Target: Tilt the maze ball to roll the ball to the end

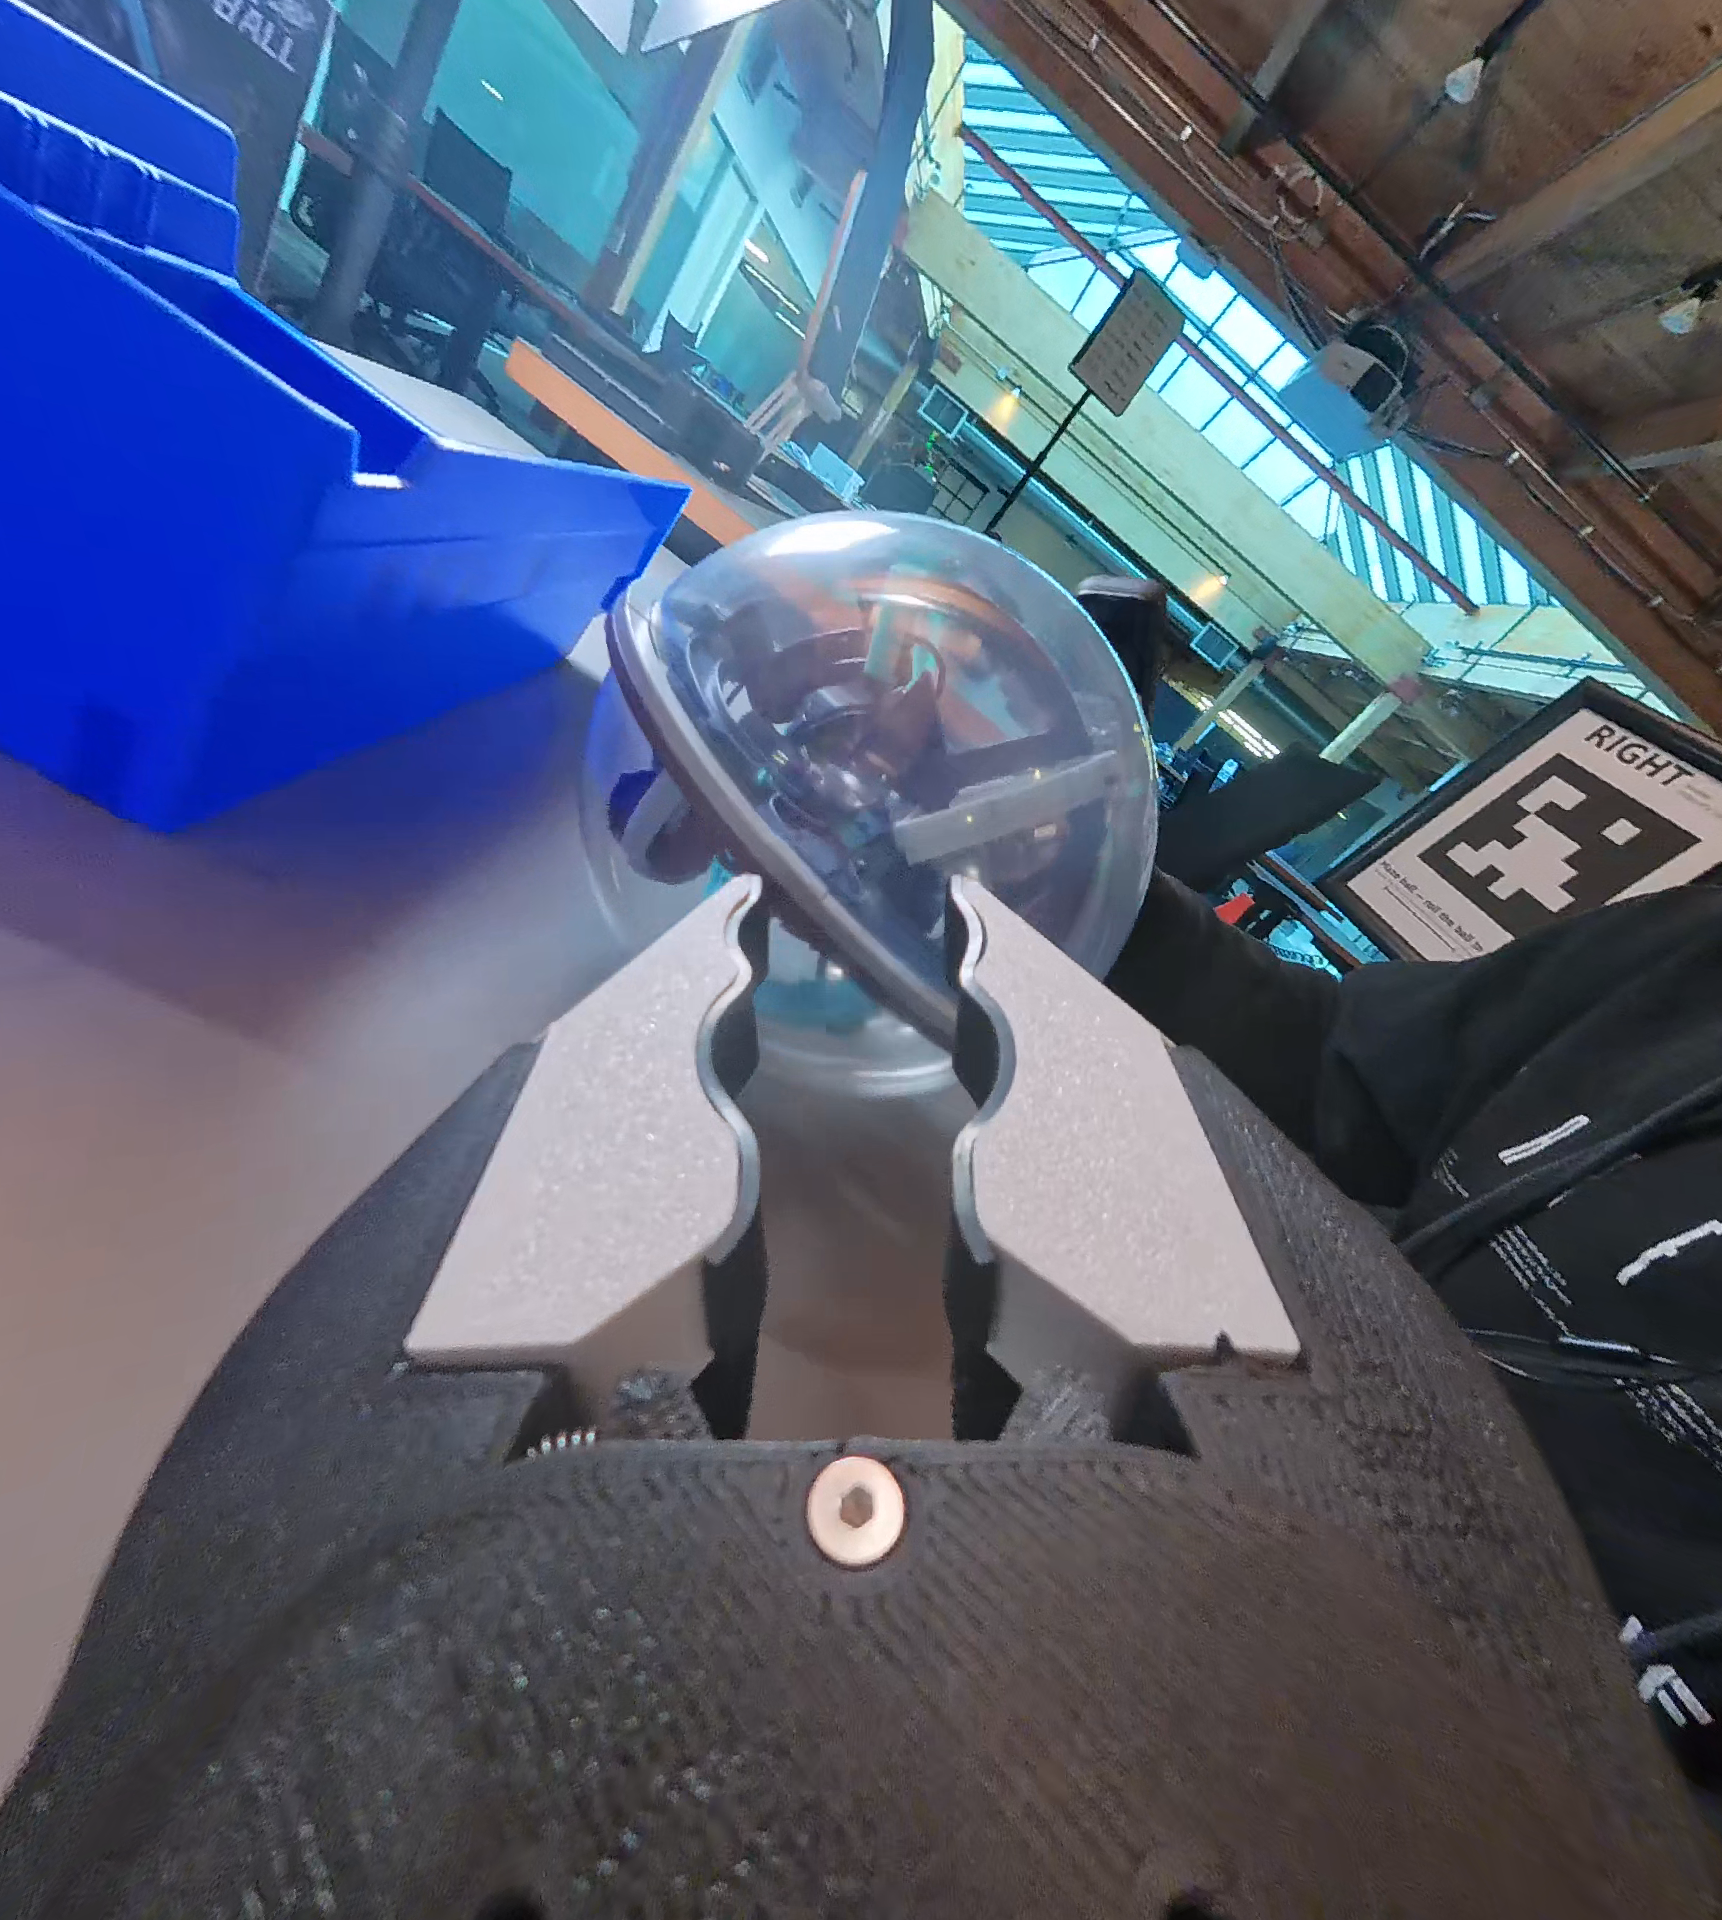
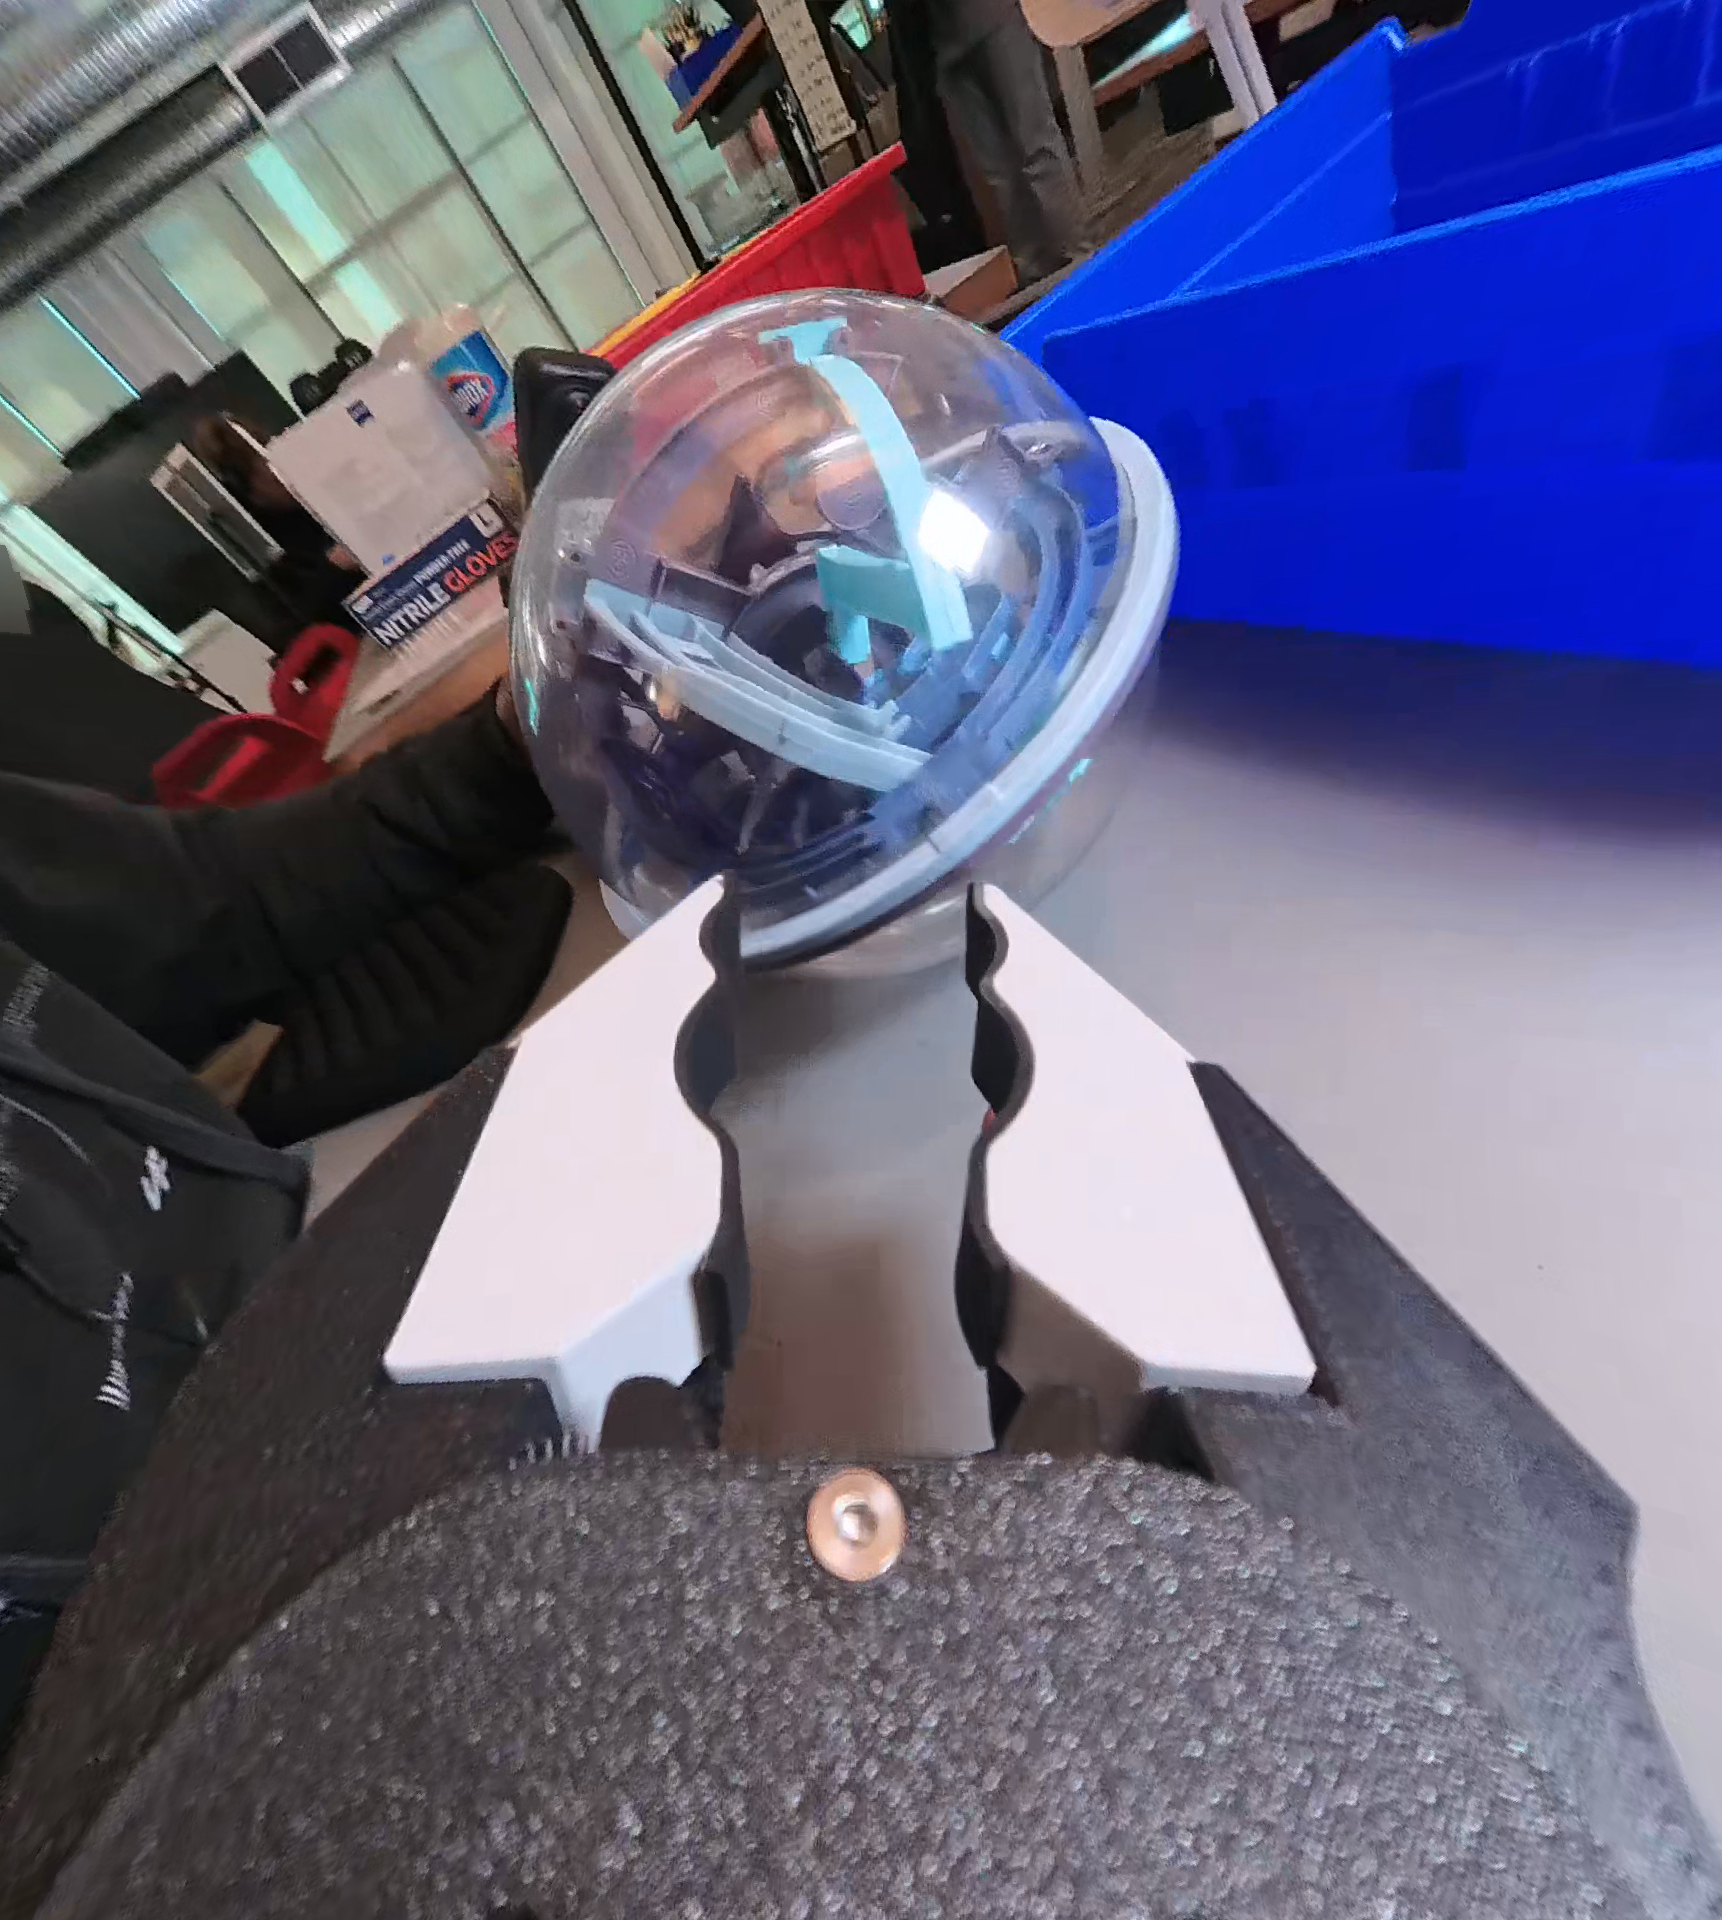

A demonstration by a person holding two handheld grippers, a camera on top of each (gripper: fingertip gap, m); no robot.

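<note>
Grey tabletop (image 2: 1356, 1039), blue bins (image 1: 161, 540) behind, timber ceiling (image 1: 1459, 208) overhead, left gripper (image 1: 857, 914) and right gripper (image 2: 852, 914) both clamped on tilted clear maze ball (image 2: 815, 623).

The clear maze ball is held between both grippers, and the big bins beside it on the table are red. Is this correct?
Not quite: the bins are blue, as the right wrist view shows. The rest holds: both grippers, left and right, touch the maze ball.
</note>
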